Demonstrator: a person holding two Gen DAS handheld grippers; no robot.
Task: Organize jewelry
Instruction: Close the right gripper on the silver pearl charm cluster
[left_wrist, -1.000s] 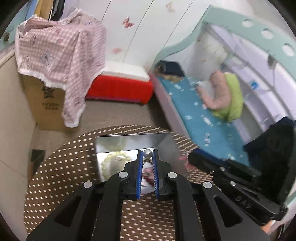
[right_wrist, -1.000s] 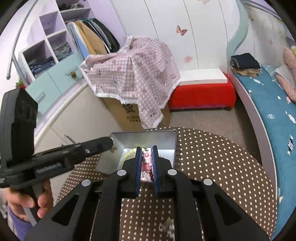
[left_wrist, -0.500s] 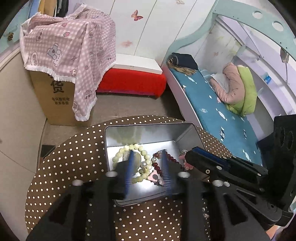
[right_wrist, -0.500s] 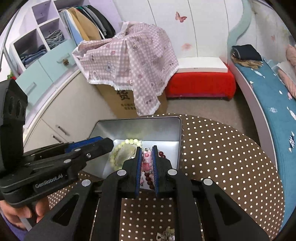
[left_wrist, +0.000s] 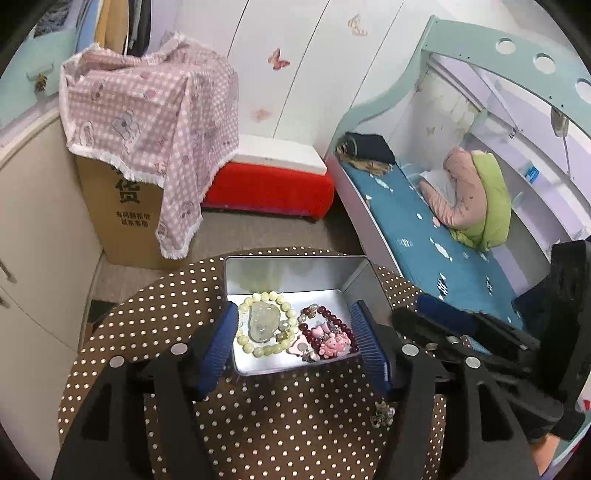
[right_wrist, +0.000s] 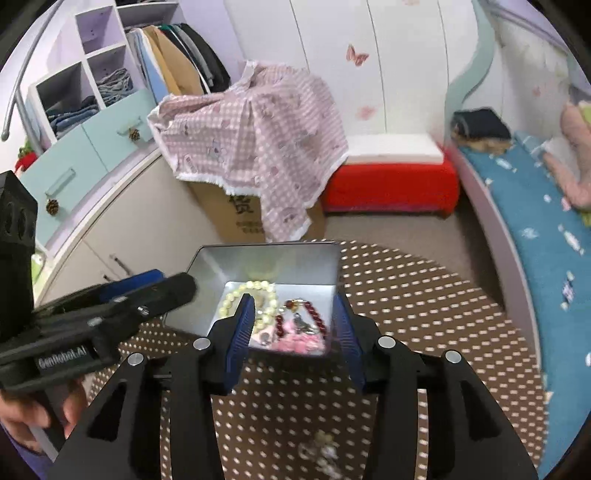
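Jewelry sits in the tin

Beads, red beads and a pink charm lie in the silver tin on the dotted tabletop. Left gripper and right gripper jaws are opening, holding nothing. At 5 o'clock, a small trinket looks blurry.

Silver tin, pale-green bead bracelet, dark-red beads, pink charm, brown tablecloth w/ white dots, pink-check cloth.

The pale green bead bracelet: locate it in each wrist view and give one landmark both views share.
Left wrist: pale green bead bracelet lies in the tin's left half, lower centre.
Right wrist: pale green bead bracelet lies centre-left, partly behind a blue pad.
Shared landmark: the silver tin.
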